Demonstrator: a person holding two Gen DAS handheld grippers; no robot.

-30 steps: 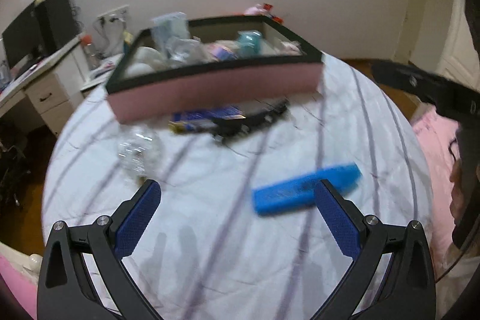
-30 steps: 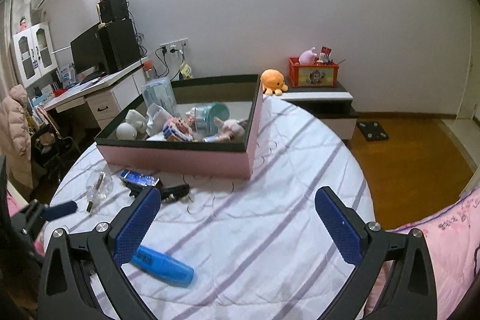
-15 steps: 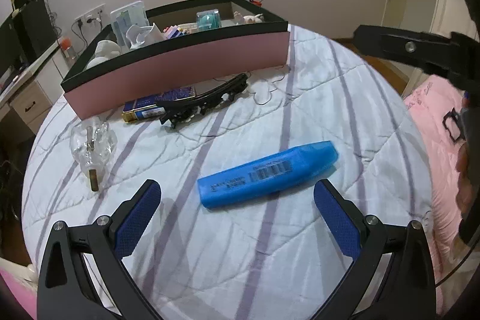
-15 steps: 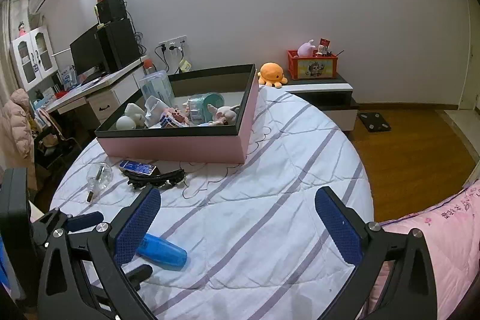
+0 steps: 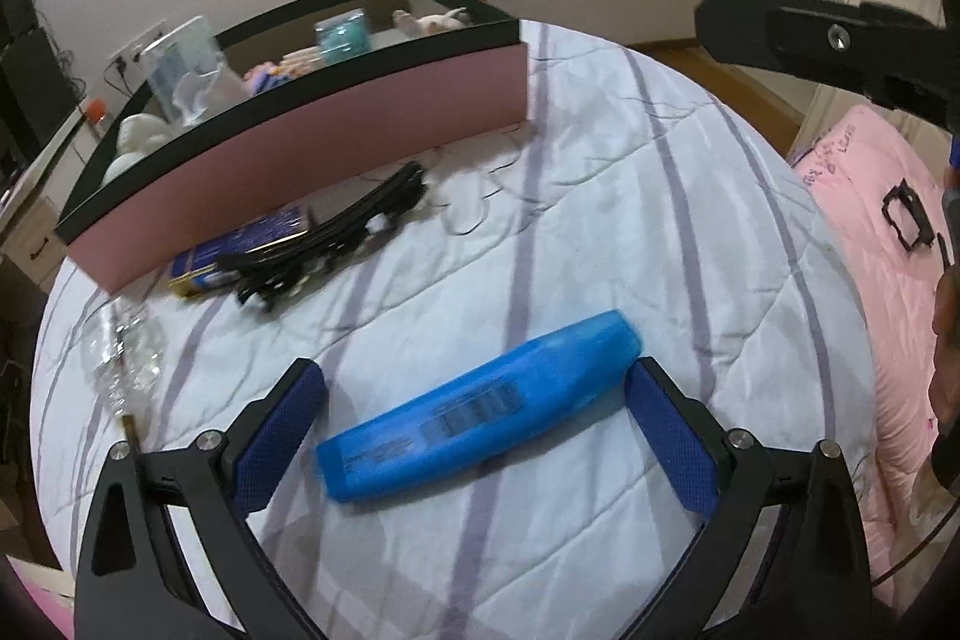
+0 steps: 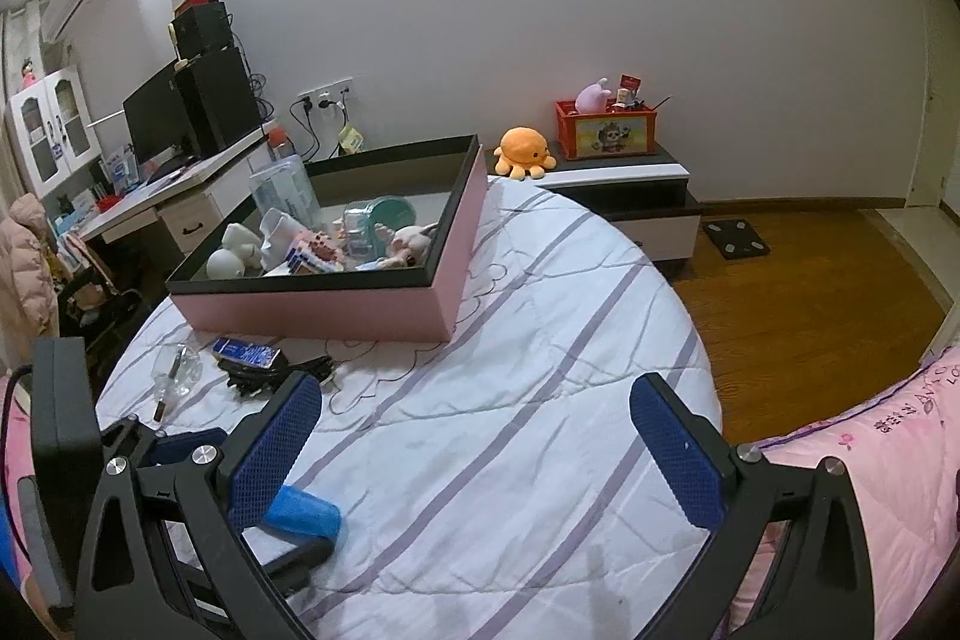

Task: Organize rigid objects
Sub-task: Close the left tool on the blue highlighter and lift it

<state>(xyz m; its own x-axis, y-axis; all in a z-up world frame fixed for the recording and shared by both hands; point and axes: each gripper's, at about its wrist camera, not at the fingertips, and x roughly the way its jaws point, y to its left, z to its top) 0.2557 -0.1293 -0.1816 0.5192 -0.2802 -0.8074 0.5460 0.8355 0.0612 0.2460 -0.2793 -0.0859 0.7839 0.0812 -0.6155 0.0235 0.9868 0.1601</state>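
Observation:
A blue highlighter lies on the striped white quilt, crosswise between the fingers of my left gripper. That gripper is open and low over it, with no visible contact. From the right wrist view the highlighter shows partly behind my right gripper's left finger. My right gripper is open and empty above bare quilt. A pink box with a black rim holds several toys and bottles. In front of it lie a black hair clip, a blue pack and a clear glass piece.
A pink blanket borders the quilt on the right. Beyond the bed stand a low cabinet with an orange plush and a red crate, a desk with a monitor, and wooden floor.
My left gripper has come down and closer, so the highlighter now lies between its fingers instead of ahead of them. The right gripper has shifted only slightly.

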